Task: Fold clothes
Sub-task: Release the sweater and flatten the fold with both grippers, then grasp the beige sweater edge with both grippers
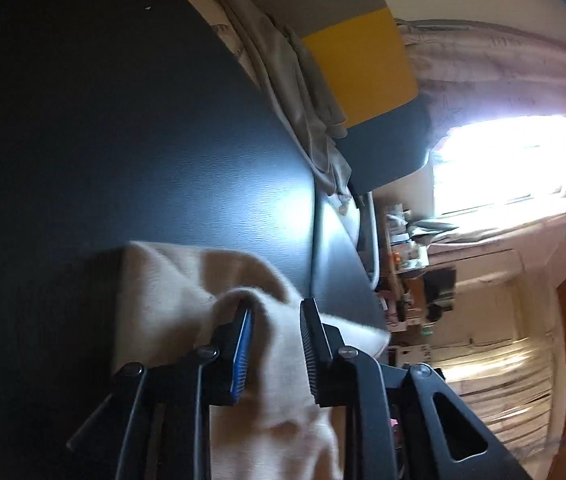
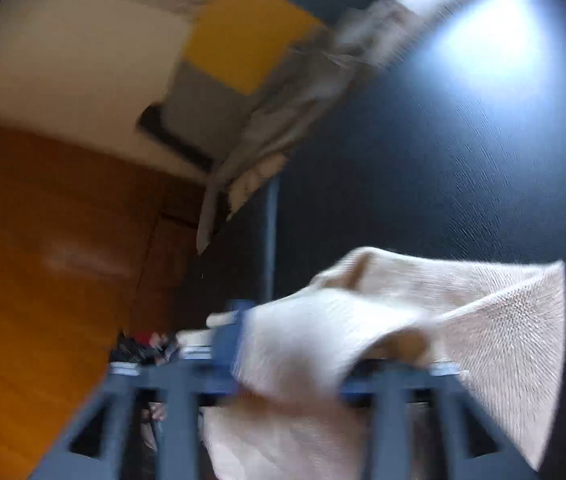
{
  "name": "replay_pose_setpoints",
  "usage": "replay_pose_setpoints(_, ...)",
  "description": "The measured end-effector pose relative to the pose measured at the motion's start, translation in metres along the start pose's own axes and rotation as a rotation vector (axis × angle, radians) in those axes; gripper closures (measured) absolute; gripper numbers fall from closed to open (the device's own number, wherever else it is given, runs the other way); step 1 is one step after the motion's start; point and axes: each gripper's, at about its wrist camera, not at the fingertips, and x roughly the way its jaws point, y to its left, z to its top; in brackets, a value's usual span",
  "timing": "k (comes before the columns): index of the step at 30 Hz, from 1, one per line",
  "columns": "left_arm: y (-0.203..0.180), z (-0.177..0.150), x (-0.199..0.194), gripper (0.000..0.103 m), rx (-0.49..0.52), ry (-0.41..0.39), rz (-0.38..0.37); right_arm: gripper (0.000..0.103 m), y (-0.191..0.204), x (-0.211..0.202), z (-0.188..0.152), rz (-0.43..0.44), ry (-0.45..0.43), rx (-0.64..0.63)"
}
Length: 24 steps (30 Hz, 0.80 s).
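Blur smears the right wrist view, so the right tool [image 2: 303, 344] is hard to read: the cream knitted garment [image 2: 483, 312] drapes over its fingers and hides the pads, and I cannot tell whether it grips. In the left wrist view the left tool [image 1: 275, 344] stands partly open, the same cream cloth [image 1: 171, 280] running loosely between its pads, over the dark tabletop [image 1: 123, 120]. Beyond lie crumpled grey clothes [image 1: 295, 92] beside a yellow-and-grey panel [image 1: 363, 68], and a bright window [image 1: 507, 160]
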Motion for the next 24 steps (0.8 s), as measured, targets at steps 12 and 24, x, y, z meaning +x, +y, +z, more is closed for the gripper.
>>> replay_pose_setpoints(12, 0.009, -0.051, -0.049, 0.071, 0.253, -0.032, 0.213, 0.014, 0.030, -0.036, -0.080, -0.107, 0.055, -0.266)
replay_pose_setpoints(24, -0.036, -0.091, -0.018, 0.061, 0.701, 0.047, 0.443, 0.013, 0.041, -0.030, -0.121, -0.602, 0.036, -0.554)
